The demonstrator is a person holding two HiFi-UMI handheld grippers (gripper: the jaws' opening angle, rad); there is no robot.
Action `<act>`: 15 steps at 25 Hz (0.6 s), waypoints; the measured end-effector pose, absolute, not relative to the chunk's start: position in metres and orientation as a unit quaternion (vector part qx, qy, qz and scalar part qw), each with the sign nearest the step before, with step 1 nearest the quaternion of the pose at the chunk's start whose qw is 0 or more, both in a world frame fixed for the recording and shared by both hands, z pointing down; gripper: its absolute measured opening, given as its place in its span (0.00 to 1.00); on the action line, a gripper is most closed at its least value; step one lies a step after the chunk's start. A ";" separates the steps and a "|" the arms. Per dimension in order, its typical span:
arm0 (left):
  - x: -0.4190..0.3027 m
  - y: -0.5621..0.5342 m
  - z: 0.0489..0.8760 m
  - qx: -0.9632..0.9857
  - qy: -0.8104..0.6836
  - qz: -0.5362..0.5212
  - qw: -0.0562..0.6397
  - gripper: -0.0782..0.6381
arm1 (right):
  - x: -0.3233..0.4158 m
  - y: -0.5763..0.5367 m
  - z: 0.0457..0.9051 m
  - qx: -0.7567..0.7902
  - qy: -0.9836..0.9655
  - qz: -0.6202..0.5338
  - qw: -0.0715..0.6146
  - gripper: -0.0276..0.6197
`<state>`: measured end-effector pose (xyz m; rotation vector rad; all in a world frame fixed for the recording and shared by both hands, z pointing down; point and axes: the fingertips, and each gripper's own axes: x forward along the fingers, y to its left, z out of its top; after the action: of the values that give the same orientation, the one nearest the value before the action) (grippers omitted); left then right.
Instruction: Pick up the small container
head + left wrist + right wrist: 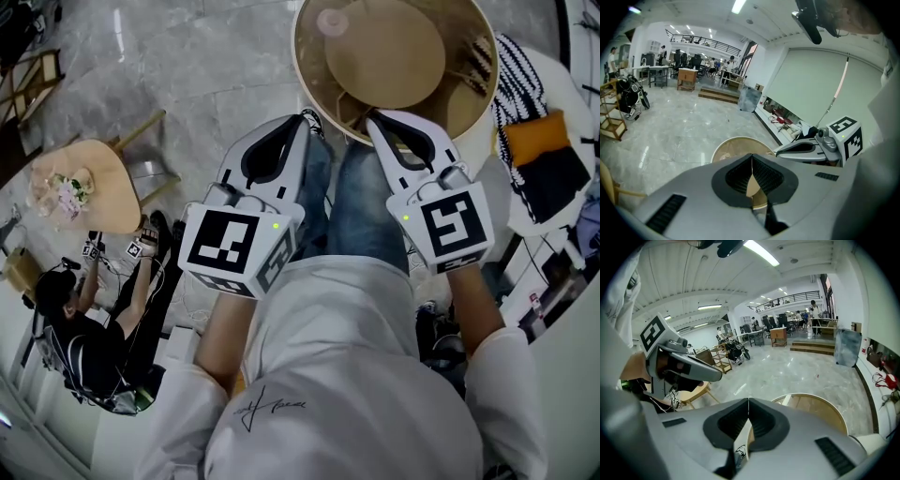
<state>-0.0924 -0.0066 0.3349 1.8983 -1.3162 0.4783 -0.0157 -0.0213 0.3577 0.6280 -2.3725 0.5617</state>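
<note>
Grippers are hanging side by side in front of the person's waist, both pointing forward and down toward a round wooden tub [300, 70] that is standing on the marble floor [187, 66]. Left gripper [309, 117] is keeping its jaws pressed together with nothing between them, and its own view is showing the ribbed pads [761, 174] meeting above the tub. Right gripper [370, 120] is likewise pressed together and empty, its tips hovering over the tub's near rim. Inside the tub a large wooden disc [384, 52] is lying flat, and a small pale round thing, which may be the container [331, 21] though I cannot tell for sure, is sitting by the far-left rim, well apart from both grippers. Right of the tub a striped cloth [517, 89] is lying on a pale seat. At the left, a low table [103, 197] is carrying flowers [67, 195], and near it a person [84, 352] in black is sitting on the floor.
</note>
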 end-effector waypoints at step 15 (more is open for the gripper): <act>-0.091 -0.003 0.383 0.741 -0.504 0.200 0.396 0.13 | -0.021 -0.022 0.410 0.237 -0.893 0.230 0.305 0.07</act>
<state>-0.0907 -0.0034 0.3835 1.8787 -1.2764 0.5074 -0.0209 -0.0216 0.4100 0.6288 -2.3644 0.6084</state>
